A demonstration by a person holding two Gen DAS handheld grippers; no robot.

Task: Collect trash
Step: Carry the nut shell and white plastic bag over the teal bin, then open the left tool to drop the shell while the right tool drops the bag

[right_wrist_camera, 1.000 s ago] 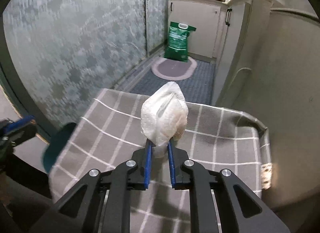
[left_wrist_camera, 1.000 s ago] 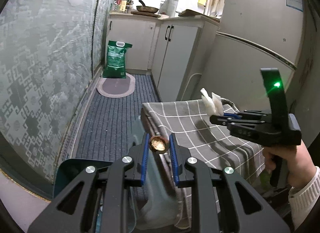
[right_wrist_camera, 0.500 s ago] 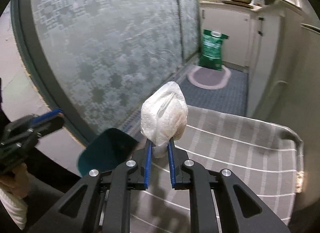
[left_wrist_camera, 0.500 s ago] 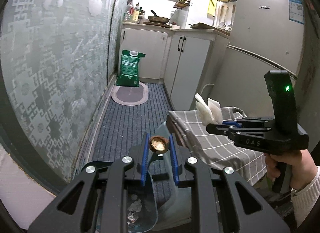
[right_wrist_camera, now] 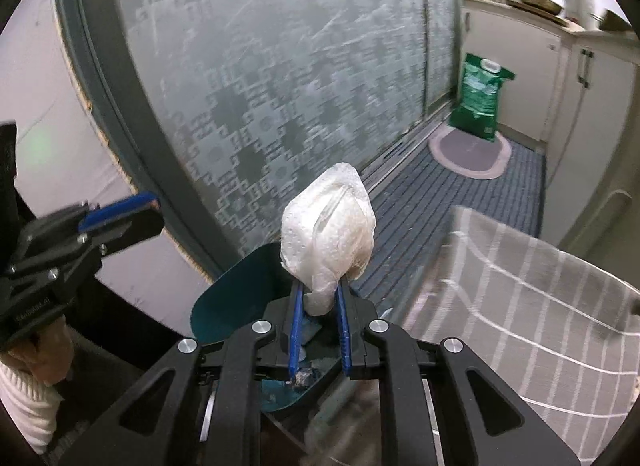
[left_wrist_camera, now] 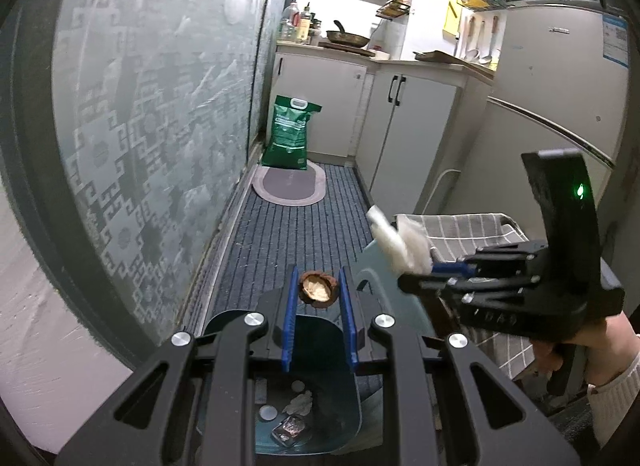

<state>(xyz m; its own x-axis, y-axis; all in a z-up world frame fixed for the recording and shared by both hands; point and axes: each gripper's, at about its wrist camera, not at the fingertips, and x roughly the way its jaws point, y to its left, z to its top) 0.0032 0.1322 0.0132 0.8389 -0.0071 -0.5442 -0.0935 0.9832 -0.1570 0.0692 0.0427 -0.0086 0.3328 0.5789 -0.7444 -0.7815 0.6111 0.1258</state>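
Carrying 2 pieces of trash toward the teal bin (left_wrist_camera: 340, 406): left hand-held gripper (left_wrist_camera: 319, 298) clamped on a walnut shell (left_wrist_camera: 318, 290) above the bin's opening, right hand-held gripper (right_wrist_camera: 318, 306) pinching a crumpled tissue (right_wrist_camera: 328, 225) just over its rim. Already binned: some scraps at the bottom. Left, by the look of it: releasing both. No legible writing; green sack (left_wrist_camera: 290, 133) print too blurred.

The left tool (left_wrist_camera: 318, 292) hides most of the teal bin (left_wrist_camera: 352, 406).
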